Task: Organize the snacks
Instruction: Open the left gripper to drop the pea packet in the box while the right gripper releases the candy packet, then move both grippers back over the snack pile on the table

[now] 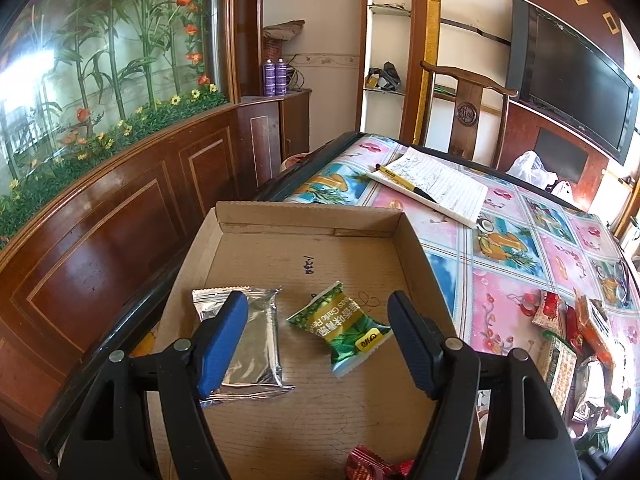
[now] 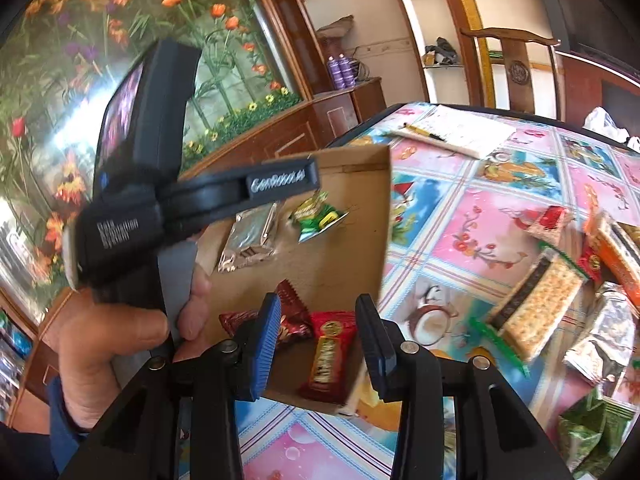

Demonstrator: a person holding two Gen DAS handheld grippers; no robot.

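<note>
Left gripper spread wide, holding nothing, above the cardboard tray; silver packet under its left finger, green packet between the fingers. Right gripper likewise spread and empty; red packet between its fingers; loose snacks on the tablecloth to its right.

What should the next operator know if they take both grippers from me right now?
Left gripper: open, empty, over the cardboard box.
Right gripper: open, empty, above the box's near end.
In the box: silver packet, green pea packet, dark red candy, red bar.
Left to do: the snack pile still lies on the tablecloth, right of the box; move it in piece by piece.
</note>
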